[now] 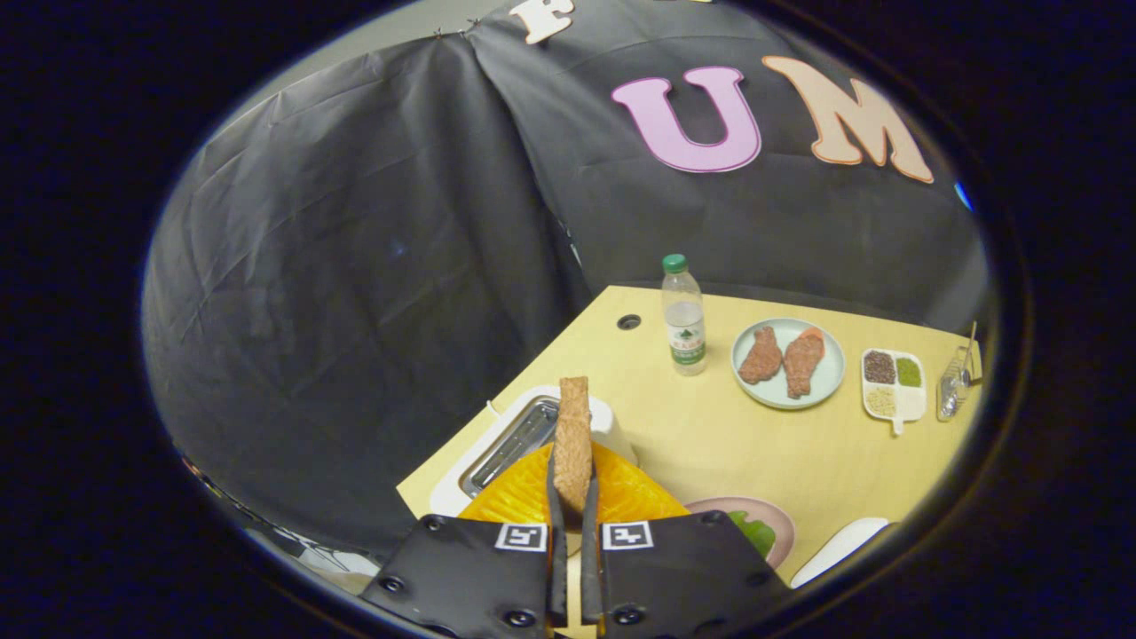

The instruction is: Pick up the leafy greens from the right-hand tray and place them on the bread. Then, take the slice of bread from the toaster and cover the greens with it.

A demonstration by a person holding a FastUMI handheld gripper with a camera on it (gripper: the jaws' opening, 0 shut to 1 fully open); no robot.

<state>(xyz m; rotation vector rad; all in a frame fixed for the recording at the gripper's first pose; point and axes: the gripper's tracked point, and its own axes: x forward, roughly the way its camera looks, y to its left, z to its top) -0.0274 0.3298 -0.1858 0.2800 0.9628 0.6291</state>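
I've got the slice of bread (573, 439) pinched edge-on in the claw (573, 506), both fingers pressing its flat faces, so it stands up straight ahead of the tips. Holding it by the faces like that makes sense: it came out of a narrow slot, and the thin edge is what had to clear it. The toaster (510, 439) sits just beyond and a little left of the fingers, its slot open and bare, with the slice above it.

Down to the right of the claw, close in, there's a pink plate (770, 517) with the leafy greens (756, 531) lying on it; I judge that's the stack I'm meant to cover, though the claw body hides whatever bread lies under them. So the greens step looks done and I'm mid-carry on the second.

Next I'd need to swing right and tip the slice flat before letting go, otherwise it lands on its edge and topples off the greens.
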